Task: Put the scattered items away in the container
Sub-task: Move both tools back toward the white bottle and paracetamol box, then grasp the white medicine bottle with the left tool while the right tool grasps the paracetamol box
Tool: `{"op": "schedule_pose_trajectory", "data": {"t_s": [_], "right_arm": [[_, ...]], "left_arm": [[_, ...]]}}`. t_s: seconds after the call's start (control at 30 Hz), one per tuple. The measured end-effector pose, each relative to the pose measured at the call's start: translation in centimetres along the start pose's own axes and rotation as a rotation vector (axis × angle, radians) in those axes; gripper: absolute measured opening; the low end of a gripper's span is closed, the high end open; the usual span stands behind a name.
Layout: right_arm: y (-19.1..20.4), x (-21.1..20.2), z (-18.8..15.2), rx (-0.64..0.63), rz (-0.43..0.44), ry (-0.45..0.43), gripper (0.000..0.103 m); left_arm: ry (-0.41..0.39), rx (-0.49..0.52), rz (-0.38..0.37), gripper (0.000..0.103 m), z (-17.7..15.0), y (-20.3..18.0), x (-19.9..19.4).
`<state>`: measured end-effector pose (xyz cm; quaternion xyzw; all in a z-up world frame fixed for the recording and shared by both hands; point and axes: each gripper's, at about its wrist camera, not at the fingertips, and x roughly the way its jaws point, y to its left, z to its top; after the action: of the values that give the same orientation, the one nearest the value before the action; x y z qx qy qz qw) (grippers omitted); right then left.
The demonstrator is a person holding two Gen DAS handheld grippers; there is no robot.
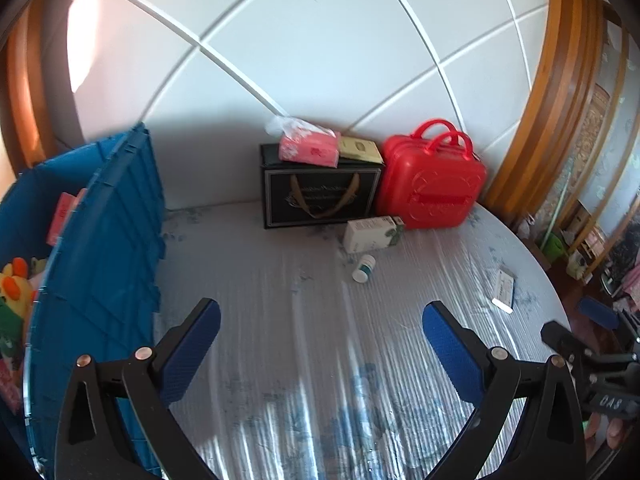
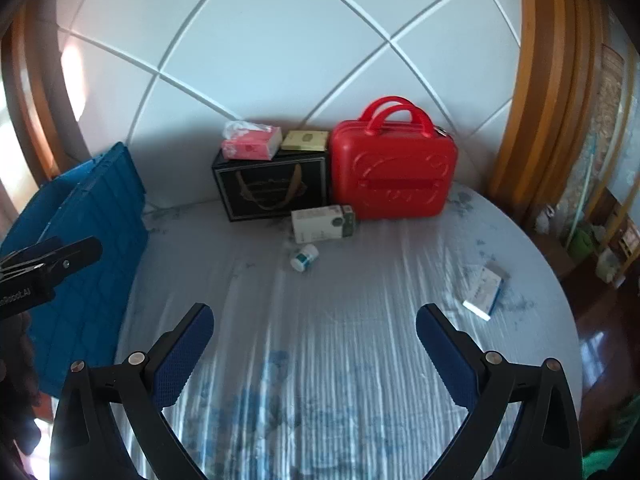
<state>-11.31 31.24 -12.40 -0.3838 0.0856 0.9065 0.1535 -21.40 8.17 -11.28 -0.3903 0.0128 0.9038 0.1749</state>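
Observation:
A blue plastic crate stands at the left of the bed; a yellow plush toy and a pink packet lie inside. On the mattress lie a white-and-green box, a small white bottle on its side, and a flat blue-and-white box at the right. My left gripper is open and holds nothing, just right of the crate. My right gripper is open and holds nothing, over the mattress.
Against the white padded headboard stand a black gift box and a red hard case. A pink tissue pack and a tan box lie on the black box. The bed edge curves at right.

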Motion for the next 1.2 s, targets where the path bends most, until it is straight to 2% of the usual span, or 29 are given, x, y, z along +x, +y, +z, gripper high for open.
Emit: {"op": "schedule_pose_trajectory", "data": {"t_s": [0.33, 0.5, 0.87, 1.0, 1.1, 1.2], "right_arm": [[-8.5, 6.4, -1.0, 0.109, -0.113, 0.051, 0.103], [-13.0, 11.3, -1.6, 0.124, -0.128, 0.103, 0.103], [-21.3, 21.7, -4.2, 0.145, -0.163, 0.196, 0.103], [-23.5, 23.9, -4.9, 0.167, -0.170, 0.213, 0.103], [-25.0, 25.3, -5.3, 0.172, -0.182, 0.221, 0.103], [-26.7, 26.7, -5.5, 0.191, -0.201, 0.231, 0.103]], "left_arm": [[0.059, 0.142, -0.050, 0.102, -0.7, -4.8, 10.1], [0.087, 0.152, -0.064, 0.102, -0.7, -6.9, 16.8], [0.151, 0.240, 0.013, 0.102, -0.7, -9.5, 32.9], [0.200, 0.232, 0.021, 0.094, -0.5, -9.5, 37.8], [0.224, 0.225, 0.020, 0.078, -0.8, -9.5, 40.4], [0.258, 0.262, 0.007, 0.061, -1.7, -10.2, 42.1]]}}
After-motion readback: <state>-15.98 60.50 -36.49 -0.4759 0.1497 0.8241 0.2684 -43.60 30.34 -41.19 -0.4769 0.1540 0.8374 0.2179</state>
